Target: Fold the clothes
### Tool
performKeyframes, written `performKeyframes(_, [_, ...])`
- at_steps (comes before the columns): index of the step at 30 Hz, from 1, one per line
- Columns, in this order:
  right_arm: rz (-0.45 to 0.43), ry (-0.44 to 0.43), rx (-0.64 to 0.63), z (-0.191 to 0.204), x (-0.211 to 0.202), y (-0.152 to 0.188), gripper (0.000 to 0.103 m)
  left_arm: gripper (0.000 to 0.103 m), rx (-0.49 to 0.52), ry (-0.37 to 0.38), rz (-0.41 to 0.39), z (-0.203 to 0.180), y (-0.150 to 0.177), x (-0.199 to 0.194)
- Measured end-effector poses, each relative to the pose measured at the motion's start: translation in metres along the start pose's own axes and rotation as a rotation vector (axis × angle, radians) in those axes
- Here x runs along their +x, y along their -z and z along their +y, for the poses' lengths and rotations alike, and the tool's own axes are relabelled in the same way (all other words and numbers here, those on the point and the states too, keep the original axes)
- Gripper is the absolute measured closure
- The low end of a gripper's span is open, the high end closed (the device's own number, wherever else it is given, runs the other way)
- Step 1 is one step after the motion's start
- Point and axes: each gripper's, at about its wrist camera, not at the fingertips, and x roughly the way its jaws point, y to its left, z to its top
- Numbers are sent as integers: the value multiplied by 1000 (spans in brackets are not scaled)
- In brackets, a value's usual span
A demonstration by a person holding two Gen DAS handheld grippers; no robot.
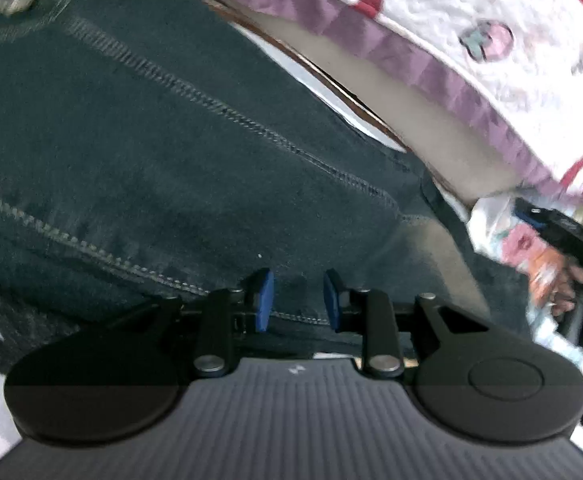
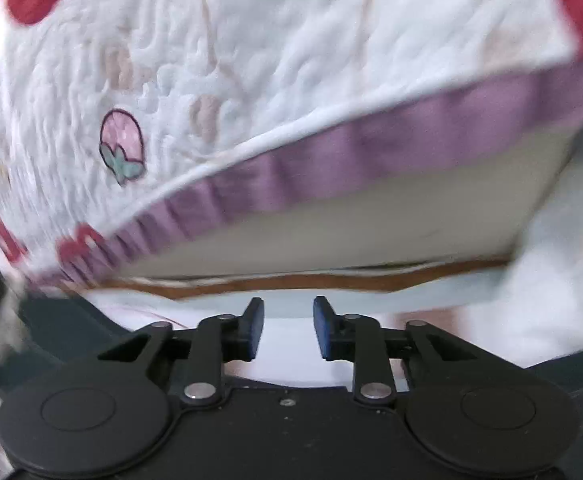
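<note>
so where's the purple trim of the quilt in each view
Left wrist: the purple trim runs diagonally from top centre down to the right edge, above the dark denim garment.
Right wrist: the purple trim crosses mid-frame, rising from lower left to the right edge.
Shared landmark: the pink embroidered motif on the white quilt, just above the trim.

My left gripper (image 1: 297,300) is black, with blue pads (image 1: 265,300), silver pivot screws and a grey ribbed housing bearing a small pale mark. My right gripper (image 2: 287,330) matches: black linkages, round black side discs, blue pads (image 2: 323,330), silver screws.
</note>
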Motion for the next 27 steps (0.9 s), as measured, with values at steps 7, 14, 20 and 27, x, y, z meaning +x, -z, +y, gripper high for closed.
performKeyframes(7, [-112, 349, 53, -97, -87, 37, 54, 62, 88, 184, -67, -36, 2, 4])
performKeyframes(14, [-62, 469, 21, -171, -118, 63, 54, 62, 303, 205, 1, -96, 27, 24])
performKeyframes(20, [39, 500, 23, -208, -97, 78, 43, 62, 425, 189, 48, -138, 41, 47])
performKeyframes(27, [18, 481, 105, -242, -71, 61, 30, 62, 463, 137, 71, -158, 47, 67])
